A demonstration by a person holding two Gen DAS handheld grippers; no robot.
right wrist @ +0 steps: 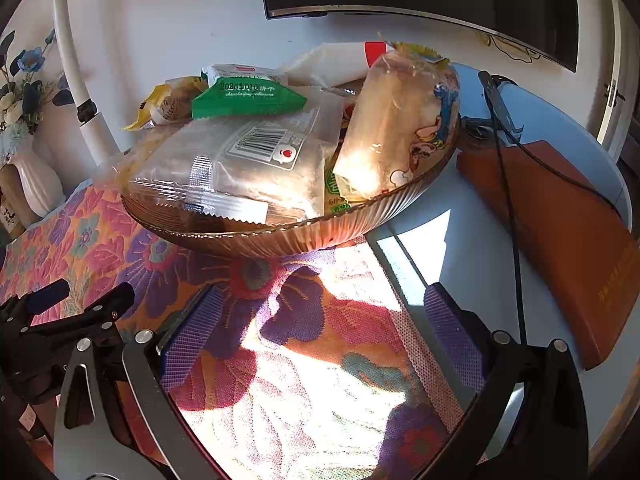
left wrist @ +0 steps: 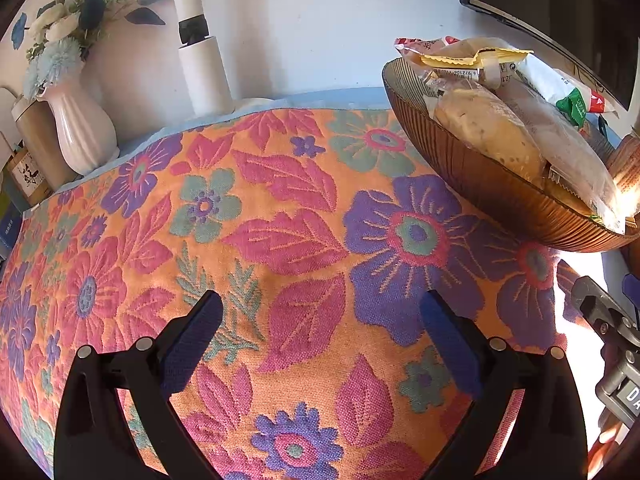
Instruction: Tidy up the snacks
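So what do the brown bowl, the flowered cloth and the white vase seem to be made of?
Bowl: probably tinted glass or clear plastic, since the amber ribbed wall is glossy and lets light through.
Cloth: woven fabric, matte, with a visible weave grain and raised flower pattern.
Vase: likely glazed ceramic, smooth fluted white with a soft shine.

I see a coarse woven floral cloth [left wrist: 280, 240], matt. The bowl [right wrist: 280, 236] looks like ribbed amber glass, glossy. Snack wrappers [right wrist: 248, 152] are shiny clear plastic film. Far left, the white vase [left wrist: 82, 128] is smooth glazed ceramic. My claw pads [right wrist: 192, 340] are ridged blue rubber.
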